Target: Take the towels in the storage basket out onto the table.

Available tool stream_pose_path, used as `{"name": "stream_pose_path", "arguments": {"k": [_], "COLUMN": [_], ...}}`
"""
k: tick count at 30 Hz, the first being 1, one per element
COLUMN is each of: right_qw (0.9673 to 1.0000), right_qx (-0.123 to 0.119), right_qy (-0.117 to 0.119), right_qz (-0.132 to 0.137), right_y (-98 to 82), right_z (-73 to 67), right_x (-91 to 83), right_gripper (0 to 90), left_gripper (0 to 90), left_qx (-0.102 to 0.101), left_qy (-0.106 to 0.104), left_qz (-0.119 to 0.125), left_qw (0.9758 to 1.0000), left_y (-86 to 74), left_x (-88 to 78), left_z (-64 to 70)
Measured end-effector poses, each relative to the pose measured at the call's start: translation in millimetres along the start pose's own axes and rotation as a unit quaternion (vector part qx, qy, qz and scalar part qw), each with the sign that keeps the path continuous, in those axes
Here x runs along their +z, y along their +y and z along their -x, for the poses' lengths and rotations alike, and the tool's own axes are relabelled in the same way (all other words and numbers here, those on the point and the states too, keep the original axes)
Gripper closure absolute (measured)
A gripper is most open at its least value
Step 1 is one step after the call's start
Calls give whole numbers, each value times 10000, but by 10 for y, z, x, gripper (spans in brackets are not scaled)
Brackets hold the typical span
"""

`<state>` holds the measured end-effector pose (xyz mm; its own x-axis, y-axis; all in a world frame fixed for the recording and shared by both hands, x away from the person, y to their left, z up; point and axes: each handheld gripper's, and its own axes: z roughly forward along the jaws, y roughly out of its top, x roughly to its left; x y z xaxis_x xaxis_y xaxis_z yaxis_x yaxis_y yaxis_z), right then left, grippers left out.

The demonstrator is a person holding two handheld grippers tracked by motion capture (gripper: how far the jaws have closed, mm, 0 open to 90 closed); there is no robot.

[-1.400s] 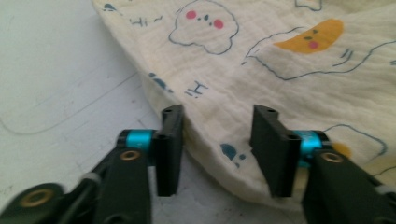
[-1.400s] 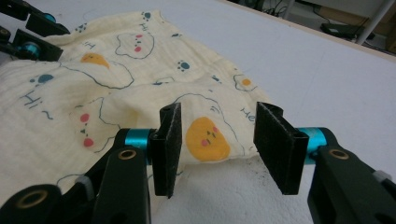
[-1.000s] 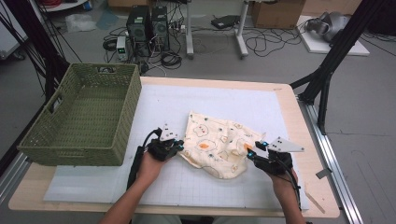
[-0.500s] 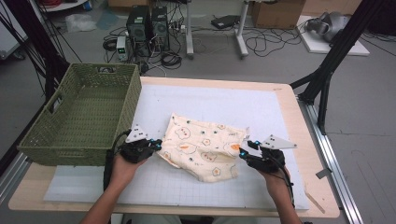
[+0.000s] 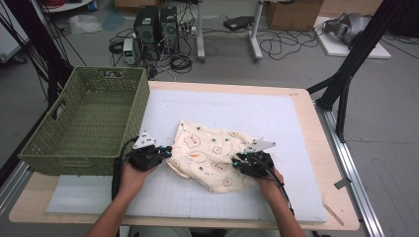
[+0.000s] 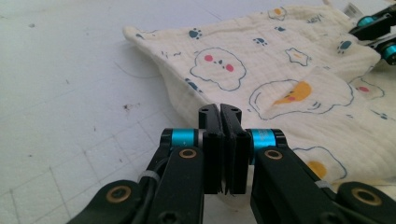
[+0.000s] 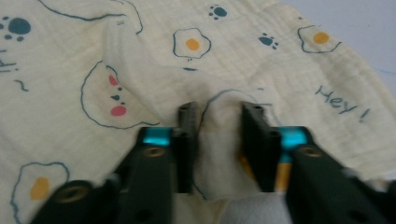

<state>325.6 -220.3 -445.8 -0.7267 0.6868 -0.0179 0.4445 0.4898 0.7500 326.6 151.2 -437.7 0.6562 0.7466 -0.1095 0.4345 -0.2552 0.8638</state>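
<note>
Left claw: my left claw point(image 5: 165, 150) sits at the near left of the surface, and in the left gripper view point(image 6: 223, 112) its jaws are pressed together on the left edge of the cloth, with a little of the cloth showing below them.
Right claw: my right claw point(image 5: 237, 162) is at the near right part of the cloth; in the right gripper view point(image 7: 219, 116) a raised fold of the cloth stands between the two jaws. The jaws have just been closing on this fold, a gap is there between them, and the fabric bunches in it and touches both pads.
Hands: the person's left hand point(image 5: 132, 173) and right hand point(image 5: 269, 183) come in from the near edge, each one behind its claw.
Cloth: the cream muslin cloth point(image 5: 210, 153) with fried eggs, clouds and paw prints lies crumpled between the two claws, in the near middle of the surface. In the right gripper view I read "Hey!" printed on it.
Surface: the white gridded mat point(image 5: 257, 113) covers most of the wooden surface point(image 5: 305, 106), and the cloth rests fully on it.
Basket: the green woven basket point(image 5: 59, 143) stands at the left, just beside my left claw, partly over the left edge of the mat.
Floor behind: computer towers point(image 5: 157, 27) and loose cables point(image 5: 276, 44) lie on the floor beyond the far edge.
</note>
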Motion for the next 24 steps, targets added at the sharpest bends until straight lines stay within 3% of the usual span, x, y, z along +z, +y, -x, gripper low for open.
{"name": "stream_pose_path", "arguments": {"k": [3,8,11,16,19,21,24], "right_qw": [9997,9971,9941,9897,9861,9845,9813], "right_qx": [-171,175,190,246,332,370,312], "right_qy": [-169,-610,-990,-1366,-1597,-1696,-1892], "right_qz": [-30,417,395,356,305,272,188], "right_y": [57,175,266,365,383,393,427], "right_z": [45,184,273,381,470,521,537], "right_x": [-11,-87,-55,48,113,152,222], "right_gripper": [835,835,835,836,835,835,835], "left_gripper": [873,874,874,874,874,874,872], "left_qx": [-22,-16,-119,4,-201,-338,-288], "left_qy": [51,369,523,670,751,720,719], "left_qz": [60,330,341,201,365,291,204], "left_qw": [10000,9988,9980,9976,9963,9964,9968], "left_y": [26,135,205,318,324,293,268], "left_x": [39,118,219,383,455,518,575], "left_z": [-21,-43,-96,-120,-165,-181,-166]}}
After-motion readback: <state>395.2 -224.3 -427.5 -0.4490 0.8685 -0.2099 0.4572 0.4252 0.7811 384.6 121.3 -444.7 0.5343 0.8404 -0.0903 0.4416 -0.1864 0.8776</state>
